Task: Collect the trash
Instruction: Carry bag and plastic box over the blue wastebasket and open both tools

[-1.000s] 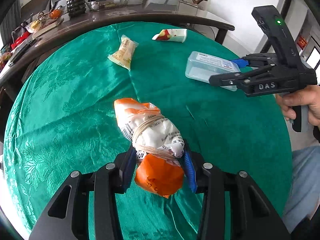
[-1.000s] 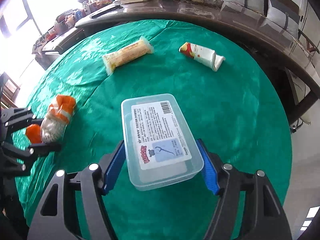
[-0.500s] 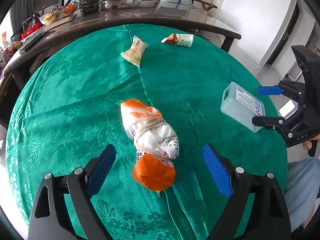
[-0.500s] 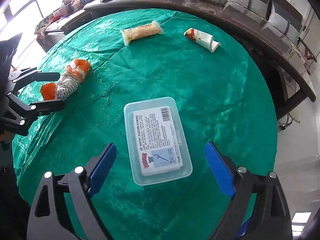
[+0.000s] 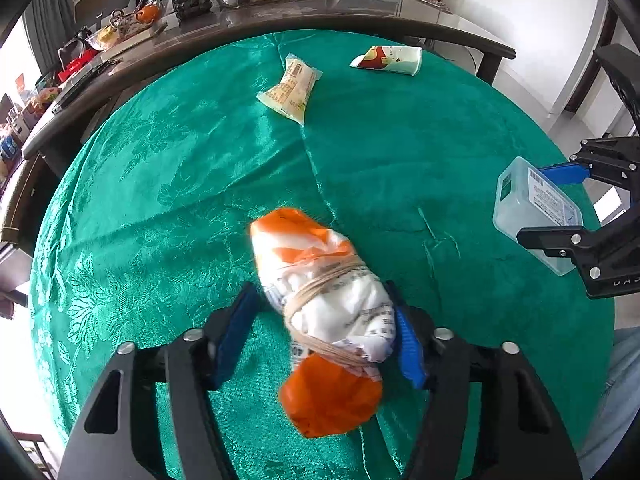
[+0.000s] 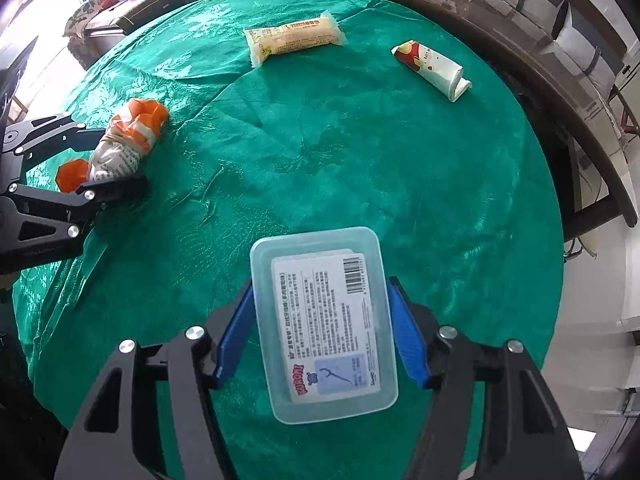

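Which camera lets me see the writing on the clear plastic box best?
The right wrist view: the clear plastic box sits between the right gripper fingers, its label facing the camera. The left wrist view shows the box only at the far edge, angled, its label too small to read.

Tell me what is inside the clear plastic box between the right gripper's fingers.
Through the lid of the clear plastic box, a white printed label with a barcode and a small blue picture shows. The label covers most of the inside, so the contents cannot be seen. The green tablecloth shows through its edges.
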